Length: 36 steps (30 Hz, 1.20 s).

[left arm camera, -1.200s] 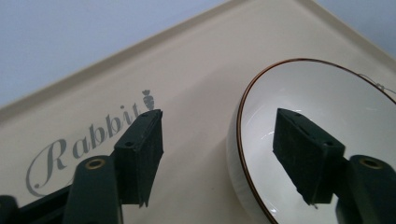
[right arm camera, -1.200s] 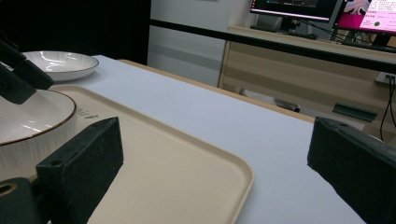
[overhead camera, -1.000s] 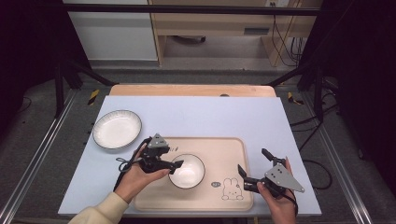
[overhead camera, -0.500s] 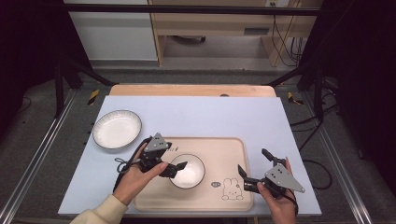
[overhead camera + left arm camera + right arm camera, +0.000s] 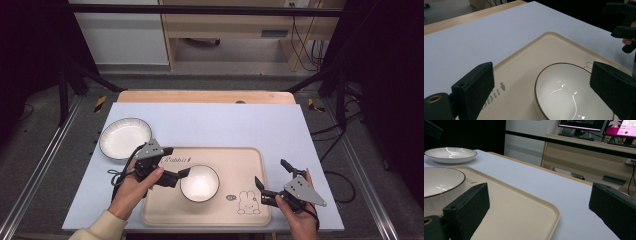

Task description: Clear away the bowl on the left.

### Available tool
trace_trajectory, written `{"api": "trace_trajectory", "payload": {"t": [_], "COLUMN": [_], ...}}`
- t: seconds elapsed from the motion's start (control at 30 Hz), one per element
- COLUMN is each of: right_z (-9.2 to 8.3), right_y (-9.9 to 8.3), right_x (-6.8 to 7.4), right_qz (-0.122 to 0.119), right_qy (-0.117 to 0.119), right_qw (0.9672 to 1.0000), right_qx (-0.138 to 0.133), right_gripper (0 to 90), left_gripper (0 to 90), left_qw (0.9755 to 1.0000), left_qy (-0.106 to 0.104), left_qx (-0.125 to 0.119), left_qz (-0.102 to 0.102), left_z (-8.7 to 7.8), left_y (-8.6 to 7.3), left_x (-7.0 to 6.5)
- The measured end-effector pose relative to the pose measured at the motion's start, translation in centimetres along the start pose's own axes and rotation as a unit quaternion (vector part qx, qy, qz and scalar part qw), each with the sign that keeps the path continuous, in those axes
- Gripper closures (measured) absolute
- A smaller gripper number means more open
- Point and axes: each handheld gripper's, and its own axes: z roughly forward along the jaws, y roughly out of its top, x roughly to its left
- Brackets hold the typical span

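Observation:
A white bowl with a brown rim (image 5: 199, 183) stands upright on the beige rabbit-print tray (image 5: 235, 160). My left gripper (image 5: 176, 161) hovers just left of the bowl, open; its jaws have just been opening and its pads touch nothing. In the left gripper view the bowl (image 5: 564, 95) lies below and ahead of that gripper (image 5: 542, 71), over the tray (image 5: 524, 62). My right gripper (image 5: 272, 173) stands open above the tray's right edge, holding nothing. In the right gripper view, that gripper (image 5: 540, 190) faces the tray (image 5: 524, 207), with the bowl (image 5: 439, 182) at the left.
A shallow white plate (image 5: 125, 138) sits on the pale blue mat (image 5: 225, 125) left of the tray; it is also in the right gripper view (image 5: 450, 153). The wooden table edge (image 5: 200, 96) lies beyond. Dark frame posts flank the table. Monitors (image 5: 599, 127) stand on a desk behind.
My left gripper has drawn back up and to the left from the bowl's left rim, and its jaws have spread wider. The bowl stays on the tray. The right hand has not moved.

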Motion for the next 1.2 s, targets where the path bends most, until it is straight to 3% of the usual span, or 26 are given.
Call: {"api": "trace_trajectory", "payload": {"t": [0.23, 0.67, 1.2], "right_z": [0.0, 0.0, 0.0], "right_y": [0.0, 0.0, -0.1], "right_x": [-0.1, 0.0, 0.0], "right_qz": [0.001, 0.000, 0.001], "right_qy": [-0.002, -0.002, -0.002], "right_qw": [1.0000, 1.0000, 1.0000], "right_qx": [0.000, 0.001, 0.003], "right_gripper": [3.2, 3.2, 3.2], "left_gripper": [5.5, 5.6, 5.6], "left_qw": [0.9998, 0.9994, 0.9968], "left_qy": [0.014, 0.030, 0.059], "left_qx": [0.002, -0.016, -0.053], "left_qz": [0.012, 0.002, -0.012], "left_z": [-1.8, -3.8, -6.4], "left_y": [-0.7, -2.5, -6.0], "left_x": [1.2, 2.7, 4.9]}}
